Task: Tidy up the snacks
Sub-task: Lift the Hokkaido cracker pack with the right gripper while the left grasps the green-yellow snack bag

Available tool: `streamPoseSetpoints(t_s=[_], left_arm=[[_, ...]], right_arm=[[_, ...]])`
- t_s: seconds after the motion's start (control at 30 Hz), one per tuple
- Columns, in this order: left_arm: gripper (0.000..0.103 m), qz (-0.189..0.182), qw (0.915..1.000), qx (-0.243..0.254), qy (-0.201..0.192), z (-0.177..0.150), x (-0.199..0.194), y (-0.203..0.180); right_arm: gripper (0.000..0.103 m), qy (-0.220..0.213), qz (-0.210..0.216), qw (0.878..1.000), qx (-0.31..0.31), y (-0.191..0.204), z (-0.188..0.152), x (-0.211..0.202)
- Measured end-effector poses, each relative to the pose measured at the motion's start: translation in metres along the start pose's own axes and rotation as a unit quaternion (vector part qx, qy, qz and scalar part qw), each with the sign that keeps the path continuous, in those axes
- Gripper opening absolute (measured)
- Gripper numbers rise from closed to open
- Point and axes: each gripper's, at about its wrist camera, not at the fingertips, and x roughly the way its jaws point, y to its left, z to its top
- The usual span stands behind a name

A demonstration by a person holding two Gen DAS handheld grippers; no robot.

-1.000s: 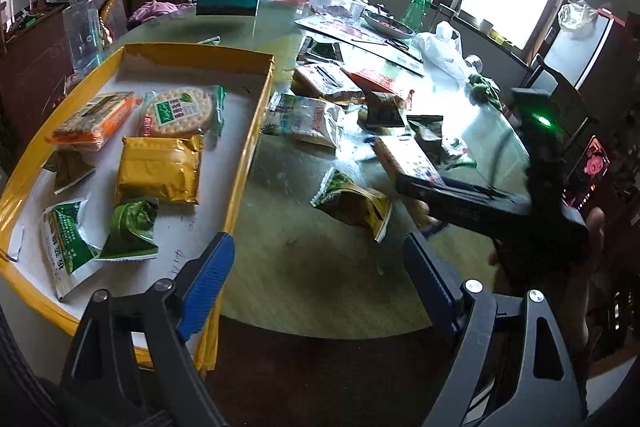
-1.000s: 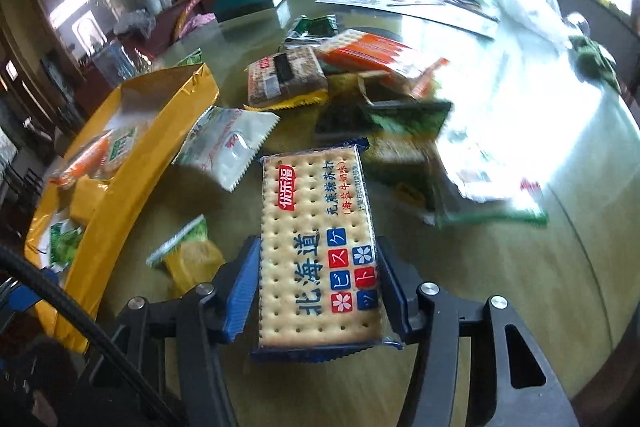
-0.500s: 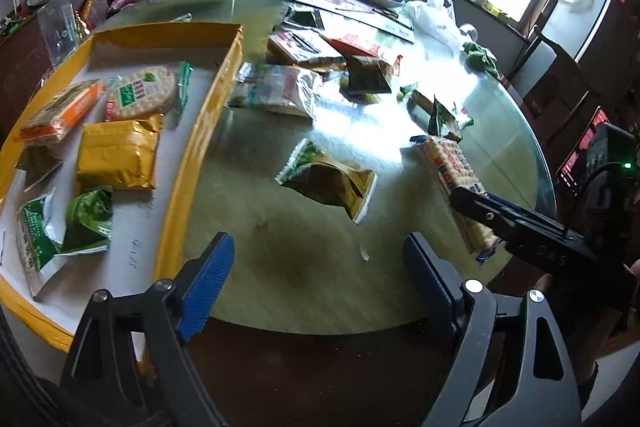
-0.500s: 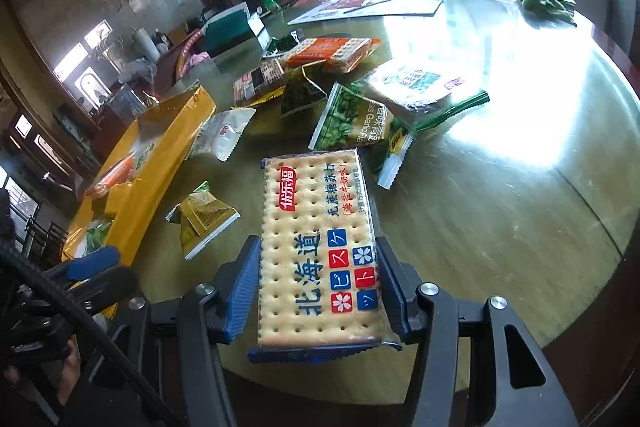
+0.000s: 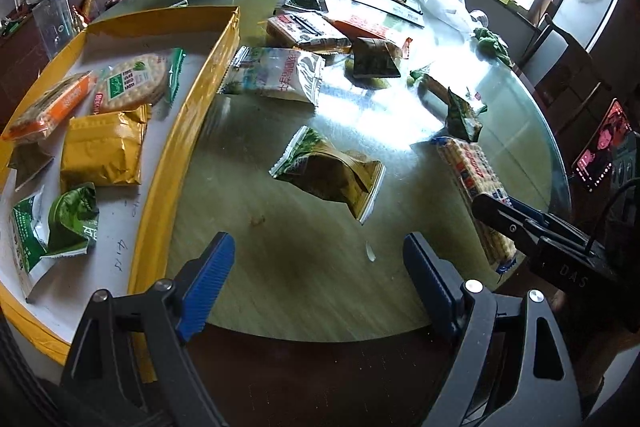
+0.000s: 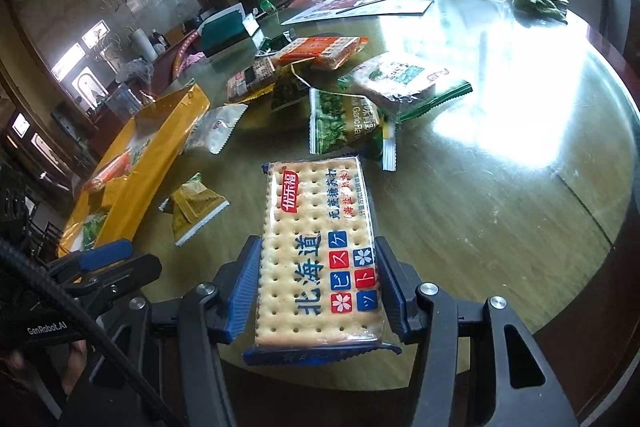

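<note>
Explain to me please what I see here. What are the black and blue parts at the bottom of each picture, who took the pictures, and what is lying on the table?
There is no robot. A person holds a hand tool with a two-finger claw in each hand, and each tool carries a wide-angle camera that looks along its fingers. So the black arms with blue pads at the bottom are the claw itself.

The left view shows the left claw, open and empty above the round table. On its left stands a yellow tray with several snack packets already inside. Loose packets lie on the table, among them a green and gold pouch.

The right view shows the right claw closed on a cracker pack, gripped at both long sides. The same pack appears at the right of the left view.
</note>
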Motion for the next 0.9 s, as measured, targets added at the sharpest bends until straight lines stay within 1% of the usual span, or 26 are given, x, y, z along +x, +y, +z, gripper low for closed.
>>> streamPoseSetpoints(t_s=[0.2, 0.33, 0.4, 0.43, 0.5, 0.53, 0.57, 0.63, 0.7, 0.83, 0.9], left_arm=[[0.086, -0.003, 1.0, -0.003, 0.004, 0.002, 0.0, -0.002], [0.086, 0.002, 1.0, 0.002, 0.009, 0.005, 0.005, -0.005], [0.086, -0.007, 0.9998, 0.004, 0.017, 0.01, 0.01, -0.008], [0.086, -0.015, 0.9995, 0.004, 0.028, 0.014, 0.014, -0.01], [0.086, -0.019, 0.9992, -0.007, 0.035, 0.022, 0.019, -0.012], [0.085, -0.017, 0.9992, -0.009, 0.036, 0.025, 0.022, -0.013], [0.08, -0.014, 0.9992, -0.009, 0.037, 0.028, 0.025, -0.014], [0.074, -0.004, 0.9988, -0.005, 0.048, 0.033, 0.034, -0.018], [0.073, -0.002, 0.9987, -0.009, 0.051, 0.037, 0.039, -0.019], [0.073, 0.038, 0.9987, -0.002, 0.032, 0.044, 0.046, -0.02], [0.073, 0.042, 0.9987, -0.007, 0.027, 0.045, 0.047, -0.017]], right_arm=[[0.055, -0.005, -0.029, 1.0, -0.007, -0.002, -0.002, -0.002], [0.056, -0.007, -0.034, 0.999, -0.011, -0.001, -0.003, -0.002], [0.056, -0.008, -0.036, 0.999, -0.012, 0.0, -0.002, -0.001], [0.056, -0.009, -0.037, 0.999, -0.013, 0.001, -0.002, -0.001], [0.056, -0.009, -0.043, 0.999, -0.018, 0.003, -0.002, 0.0], [0.056, -0.008, -0.046, 0.999, -0.021, 0.004, -0.003, 0.0], [0.056, -0.007, -0.046, 0.999, -0.024, 0.005, -0.003, 0.0], [0.056, -0.002, -0.042, 0.998, -0.035, 0.007, -0.005, 0.0], [0.056, 0.001, -0.035, 0.998, -0.047, 0.01, -0.008, -0.001], [0.056, 0.005, -0.019, 0.998, -0.065, 0.016, -0.013, -0.003], [0.055, 0.008, -0.013, 0.997, -0.08, 0.02, -0.016, -0.002]])
